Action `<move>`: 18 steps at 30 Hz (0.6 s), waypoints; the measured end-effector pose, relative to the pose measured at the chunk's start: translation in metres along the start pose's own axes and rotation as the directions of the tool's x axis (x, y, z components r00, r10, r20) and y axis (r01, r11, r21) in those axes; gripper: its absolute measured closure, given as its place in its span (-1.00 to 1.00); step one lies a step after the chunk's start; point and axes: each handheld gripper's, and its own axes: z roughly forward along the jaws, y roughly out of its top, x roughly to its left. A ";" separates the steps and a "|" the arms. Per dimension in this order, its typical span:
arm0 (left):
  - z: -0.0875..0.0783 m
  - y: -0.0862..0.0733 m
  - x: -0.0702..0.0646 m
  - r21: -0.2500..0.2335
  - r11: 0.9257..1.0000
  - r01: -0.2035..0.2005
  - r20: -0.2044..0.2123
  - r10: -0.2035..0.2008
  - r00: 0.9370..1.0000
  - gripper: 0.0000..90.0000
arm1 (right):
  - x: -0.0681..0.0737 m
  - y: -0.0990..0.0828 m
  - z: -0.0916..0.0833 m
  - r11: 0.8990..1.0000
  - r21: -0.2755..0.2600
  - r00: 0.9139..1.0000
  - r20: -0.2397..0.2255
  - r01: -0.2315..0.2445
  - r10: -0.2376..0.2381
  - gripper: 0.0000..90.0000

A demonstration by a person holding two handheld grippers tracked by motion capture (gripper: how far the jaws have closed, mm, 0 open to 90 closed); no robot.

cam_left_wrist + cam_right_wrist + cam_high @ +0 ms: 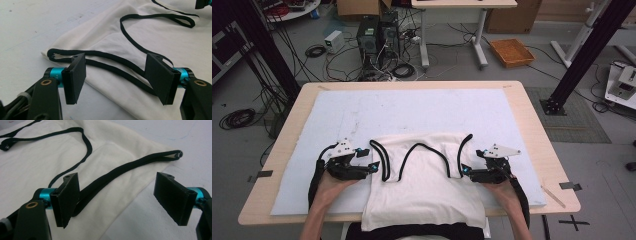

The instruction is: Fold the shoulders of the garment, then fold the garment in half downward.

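With both pairs of jaws standing wide and holding nothing, the step in hand looks like a re-grip on the white tank top (422, 185) for a fold. The garment lies flat at lower centre of the high view on the pale blue mat (362, 107), its hem hanging over the near table (532, 130) edge and its black-trimmed straps toward the top of the frame.

In the high view the left gripper (374, 167) sits at the garment's left edge and the right gripper (465, 171) at its right edge, both level with the armholes. In the left gripper view the left armhole trim (112, 63) runs between the open jaws, pads not pressing on it. In the right gripper view the right armhole trim (120, 171) passes just by the left jaw, with the right jaw over bare mat.

To do it well, each gripper probably needs to slide inward so both fabric layers sit fully between the pads, not just the trim. Closing both together at matching spots should keep the fold straight. Pinching only the top layer risks the shirt splitting open on the lift.
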 end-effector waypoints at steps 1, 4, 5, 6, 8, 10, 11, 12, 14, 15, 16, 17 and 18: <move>0.000 0.000 0.000 0.003 1.000 -0.002 -0.002 0.002 1.000 -0.25 | 0.000 0.000 -0.001 1.000 0.001 1.000 -0.002 -0.001 0.001 -0.54; 0.001 0.000 -0.001 0.006 1.000 -0.002 -0.005 0.002 1.000 -0.25 | -0.001 -0.001 -0.002 1.000 0.000 1.000 -0.002 0.008 -0.008 -0.54; 0.001 -0.001 -0.001 0.010 1.000 -0.003 -0.007 0.003 1.000 -0.25 | -0.002 -0.001 -0.003 1.000 0.001 1.000 0.001 0.007 -0.007 -0.54; 0.002 -0.001 -0.001 0.012 1.000 -0.003 -0.010 0.004 1.000 -0.25 | -0.002 -0.001 -0.003 1.000 -0.001 1.000 0.002 0.008 -0.008 -0.53; 0.002 -0.001 0.000 0.017 1.000 -0.006 -0.014 0.006 1.000 -0.25 | -0.003 -0.001 -0.003 1.000 -0.003 1.000 0.006 0.009 -0.009 -0.53; 0.002 -0.001 0.001 0.015 1.000 0.003 -0.018 -0.003 1.000 -0.25 | -0.003 -0.001 -0.005 1.000 0.001 1.000 0.004 0.001 -0.001 -0.47; 0.002 -0.001 0.002 0.020 1.000 0.004 -0.015 -0.004 1.000 -0.24 | -0.003 -0.001 -0.005 1.000 0.001 1.000 0.004 0.006 -0.006 -0.46; 0.001 -0.001 0.003 0.020 1.000 0.004 -0.014 -0.004 1.000 -0.24 | -0.003 -0.001 -0.005 1.000 0.002 1.000 0.009 0.005 -0.005 -0.46; 0.001 0.000 0.004 0.026 1.000 0.007 -0.012 -0.007 1.000 -0.20 | -0.003 -0.001 -0.005 1.000 0.002 1.000 0.018 0.005 -0.005 -0.46; 0.001 0.000 0.004 0.026 1.000 0.007 -0.012 -0.007 1.000 -0.18 | -0.003 -0.001 -0.006 1.000 0.003 1.000 0.020 0.003 -0.003 -0.46; 0.000 0.001 0.005 0.036 0.999 0.017 -0.009 -0.016 1.000 -0.18 | -0.003 -0.001 -0.006 1.000 0.003 1.000 0.021 0.001 -0.001 -0.46; 0.000 0.001 0.005 0.036 0.999 0.017 -0.009 -0.016 1.000 -0.16 | -0.003 -0.001 -0.006 1.000 0.005 1.000 0.021 0.000 0.000 -0.46; 0.000 0.002 0.006 0.042 0.999 0.023 -0.011 -0.022 1.000 -0.16 | -0.003 -0.001 -0.006 1.000 0.005 1.000 0.021 0.000 0.000 -0.46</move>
